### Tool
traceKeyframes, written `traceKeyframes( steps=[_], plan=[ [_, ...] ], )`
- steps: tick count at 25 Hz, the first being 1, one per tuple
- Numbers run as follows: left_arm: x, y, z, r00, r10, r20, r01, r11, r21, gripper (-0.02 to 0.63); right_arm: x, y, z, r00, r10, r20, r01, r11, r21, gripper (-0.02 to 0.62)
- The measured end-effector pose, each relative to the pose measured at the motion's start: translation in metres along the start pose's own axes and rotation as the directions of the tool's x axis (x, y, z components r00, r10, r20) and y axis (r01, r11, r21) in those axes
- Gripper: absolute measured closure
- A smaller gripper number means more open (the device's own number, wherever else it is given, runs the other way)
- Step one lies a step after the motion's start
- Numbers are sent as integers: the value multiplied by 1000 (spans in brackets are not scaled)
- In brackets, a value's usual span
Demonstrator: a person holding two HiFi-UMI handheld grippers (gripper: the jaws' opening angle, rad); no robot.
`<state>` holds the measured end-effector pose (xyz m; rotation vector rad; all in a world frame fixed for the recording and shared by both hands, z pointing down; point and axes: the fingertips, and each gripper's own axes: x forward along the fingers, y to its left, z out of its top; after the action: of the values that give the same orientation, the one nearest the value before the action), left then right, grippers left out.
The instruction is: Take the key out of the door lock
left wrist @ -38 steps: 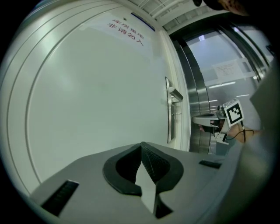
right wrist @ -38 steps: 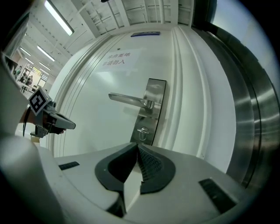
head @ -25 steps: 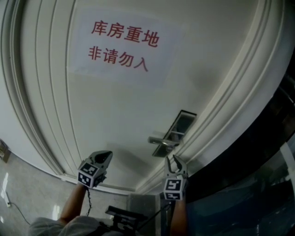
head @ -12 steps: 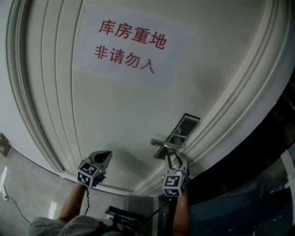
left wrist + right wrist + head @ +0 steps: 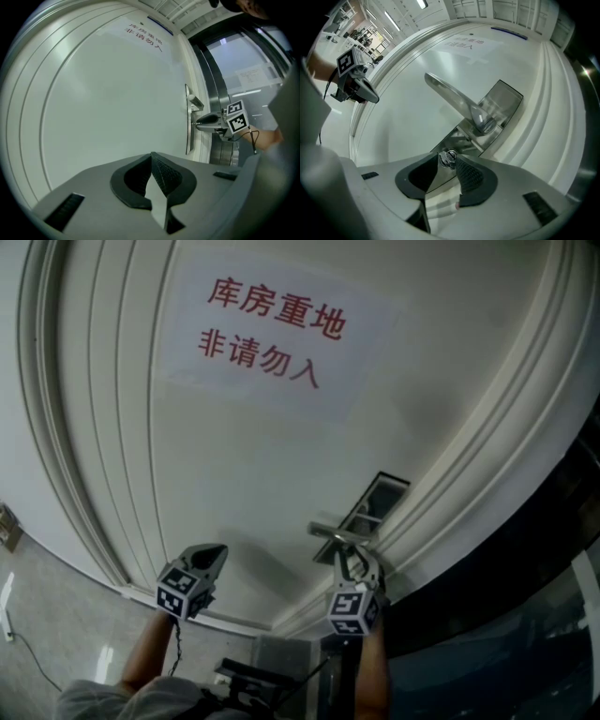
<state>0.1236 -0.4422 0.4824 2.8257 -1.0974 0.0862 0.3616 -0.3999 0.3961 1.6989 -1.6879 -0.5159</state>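
Between the jaws of the right gripper, released and just opened, the key sits in its keyhole in the lock plate, below the lever handle. Farther left, the left gripper is clenched on nothing, facing the door.
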Motion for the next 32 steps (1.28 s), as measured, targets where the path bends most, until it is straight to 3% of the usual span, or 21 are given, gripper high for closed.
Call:
traceKeyframes(
  steps=[16,18,32],
  plan=[
    [0,3,-3,1000,14,0,-14,1000,-11,614,5,1,-8,999,-42,-15,38,980,-194,523],
    [-1,4,-4,1000,16,1,-16,1000,-12,614,4,1,-7,998,-55,-11,52,977,-209,555],
    [-10,7,-1,1000,22,16,-21,999,-24,614,2,2,-5,995,-95,-35,79,943,-322,561]
  ],
)
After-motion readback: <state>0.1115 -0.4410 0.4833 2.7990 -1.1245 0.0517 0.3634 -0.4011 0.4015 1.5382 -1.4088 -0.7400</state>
